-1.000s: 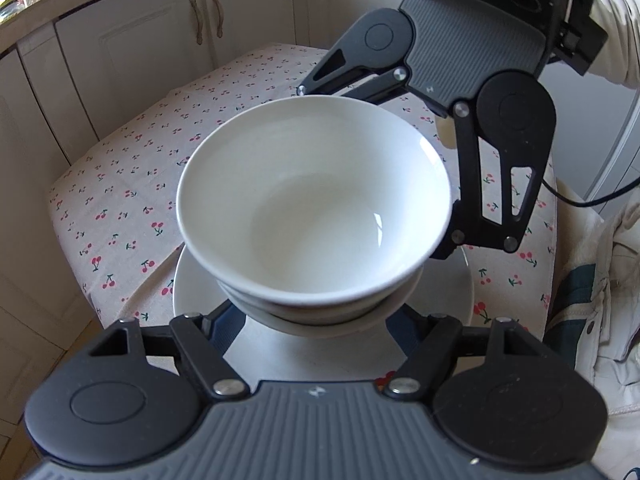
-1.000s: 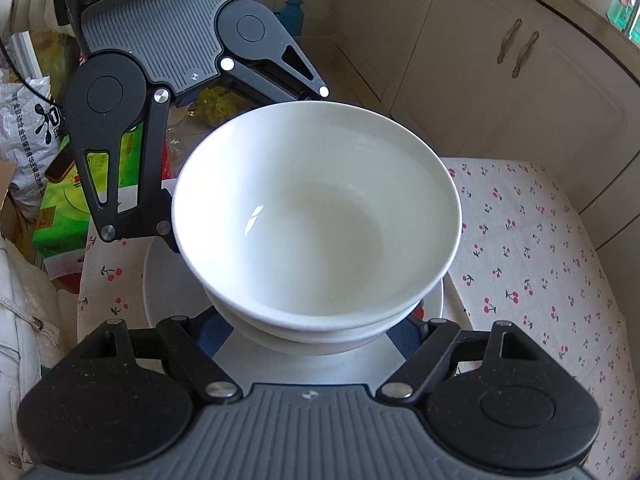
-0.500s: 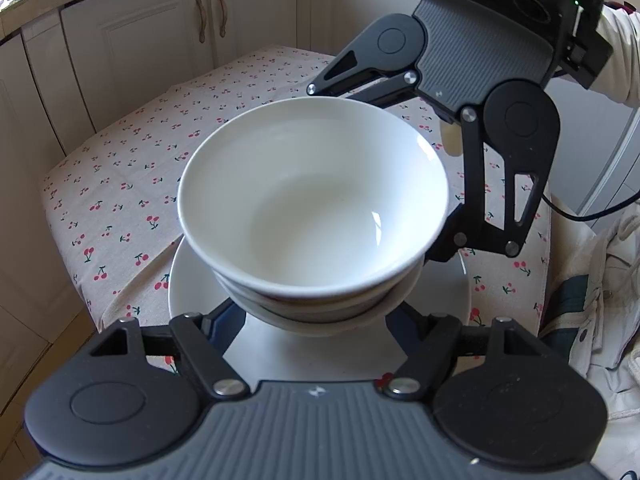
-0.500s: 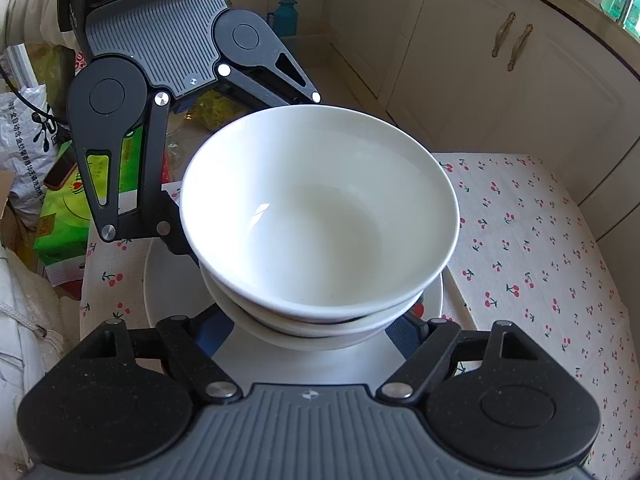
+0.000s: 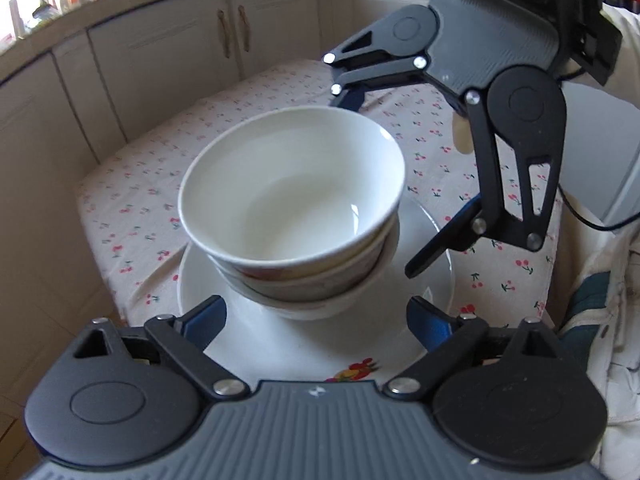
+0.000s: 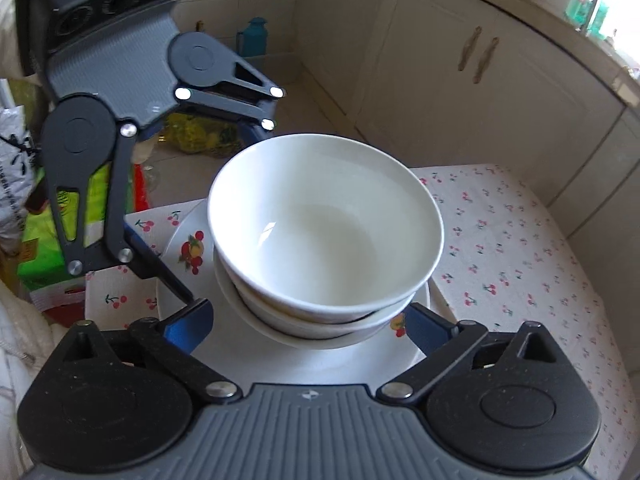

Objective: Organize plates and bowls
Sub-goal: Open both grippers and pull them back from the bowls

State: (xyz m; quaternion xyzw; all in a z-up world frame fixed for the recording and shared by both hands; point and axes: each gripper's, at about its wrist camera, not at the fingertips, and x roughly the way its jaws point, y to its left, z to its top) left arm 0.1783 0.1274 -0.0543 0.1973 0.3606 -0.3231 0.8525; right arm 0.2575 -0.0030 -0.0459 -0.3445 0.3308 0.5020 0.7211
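A stack of white bowls (image 5: 292,192) sits on a white plate (image 5: 280,344) with a fruit print, on the cherry-print tablecloth (image 5: 132,200). My left gripper (image 5: 318,324) faces the stack from the near side. Its jaws are opening, and the blue pads (image 5: 204,320) stand clear on either side of the lowest bowl. My right gripper (image 5: 386,180) comes from the opposite side, also opening. In the right wrist view the bowls (image 6: 324,232) rest on the plate (image 6: 180,248) between the right gripper's (image 6: 308,326) spread pads, with the left gripper (image 6: 222,216) beyond. Neither gripper touches the bowls.
Cream cabinet doors (image 5: 180,52) run behind the table. The table's edge (image 6: 600,320) drops off to the right in the right wrist view. Bags and a green box (image 6: 36,240) lie on the floor, with a teal flask (image 6: 254,36) farther back. A white sleeve (image 5: 624,48) shows behind the right gripper.
Both grippers' jaws have spread wide and come off the bowl stack. The left gripper has drawn back a little, so the stack looks smaller and the plate's rim shows.
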